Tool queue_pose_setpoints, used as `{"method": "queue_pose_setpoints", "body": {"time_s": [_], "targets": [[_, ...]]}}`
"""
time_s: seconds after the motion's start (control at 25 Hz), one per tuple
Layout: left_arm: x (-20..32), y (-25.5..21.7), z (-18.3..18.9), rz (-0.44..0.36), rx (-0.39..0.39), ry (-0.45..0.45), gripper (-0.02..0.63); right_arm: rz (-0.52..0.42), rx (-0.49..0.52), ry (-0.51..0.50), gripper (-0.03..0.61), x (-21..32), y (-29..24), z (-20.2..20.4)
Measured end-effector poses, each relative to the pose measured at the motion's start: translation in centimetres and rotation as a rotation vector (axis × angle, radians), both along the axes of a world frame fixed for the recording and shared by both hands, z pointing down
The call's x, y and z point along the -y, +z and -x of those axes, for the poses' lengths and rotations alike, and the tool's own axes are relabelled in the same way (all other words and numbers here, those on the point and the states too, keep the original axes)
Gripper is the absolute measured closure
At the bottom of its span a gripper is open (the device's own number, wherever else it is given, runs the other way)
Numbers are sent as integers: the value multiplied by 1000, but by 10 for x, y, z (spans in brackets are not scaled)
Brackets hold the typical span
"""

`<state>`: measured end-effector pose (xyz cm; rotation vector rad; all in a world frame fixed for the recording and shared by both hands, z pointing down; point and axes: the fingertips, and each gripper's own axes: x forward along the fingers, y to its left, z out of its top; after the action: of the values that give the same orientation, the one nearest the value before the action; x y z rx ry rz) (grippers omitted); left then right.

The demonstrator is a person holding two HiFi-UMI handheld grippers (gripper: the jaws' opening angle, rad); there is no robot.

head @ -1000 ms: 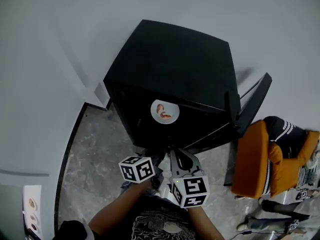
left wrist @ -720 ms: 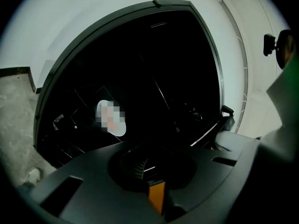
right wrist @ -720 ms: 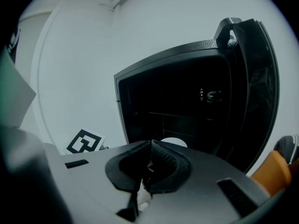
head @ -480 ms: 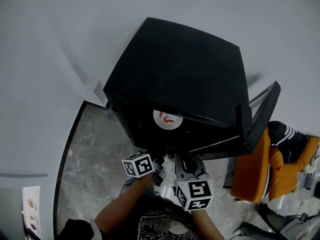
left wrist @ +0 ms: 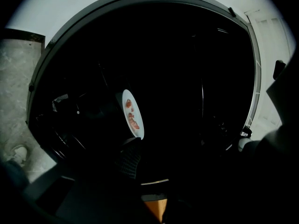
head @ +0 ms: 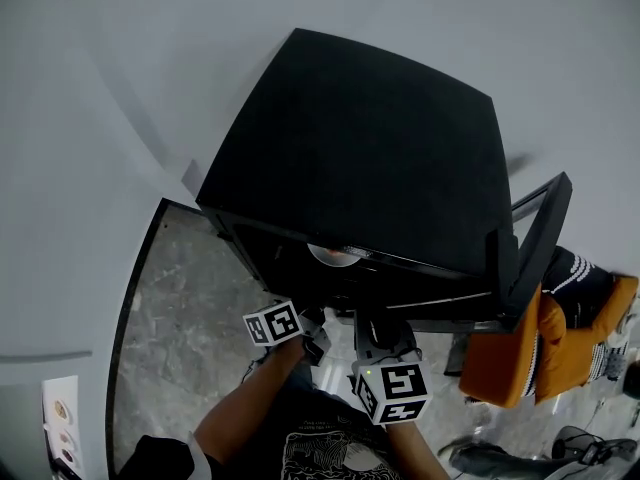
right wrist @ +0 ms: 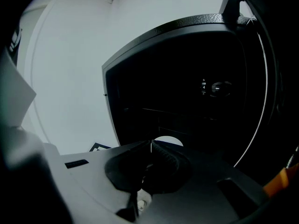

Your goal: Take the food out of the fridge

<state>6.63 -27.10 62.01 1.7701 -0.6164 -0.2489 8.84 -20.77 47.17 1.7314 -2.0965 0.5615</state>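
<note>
Black boxy fridge [head: 360, 148] stands open, its door [head: 535, 238] swung out at three o'clock and an orange chair [head: 520, 358] crowding in just behind it. There's room at nine o'clock over the marbled stone floor [head: 180, 308]. The left gripper [head: 318, 326] has just been opening its jaws, with nothing between them. The round white plate [left wrist: 132, 113] of reddish food [left wrist: 131, 120] sits inside the dark cavity, at twelve o'clock from both tools. Right gripper [right wrist: 150, 146] is pinched closed and empty. A dial [right wrist: 219, 87] shows inside, digits too small to read.

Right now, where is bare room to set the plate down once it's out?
The fridge top is bare, from the wall to the open door. The marble floor left of the fridge is bare too. Crowded: the orange chair beyond the door.
</note>
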Motion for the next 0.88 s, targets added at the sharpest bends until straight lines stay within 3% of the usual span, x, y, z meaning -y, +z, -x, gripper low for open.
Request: {"method": "queue_pose_setpoints", "body": {"time_s": [0.44,0.88], "targets": [[26,21,-4,86,-37,-11,483,34,1,15,555,18,12,0],[46,33,-11,154,-30,-31,482,50,-9,42,555,33,17,-6]]}}
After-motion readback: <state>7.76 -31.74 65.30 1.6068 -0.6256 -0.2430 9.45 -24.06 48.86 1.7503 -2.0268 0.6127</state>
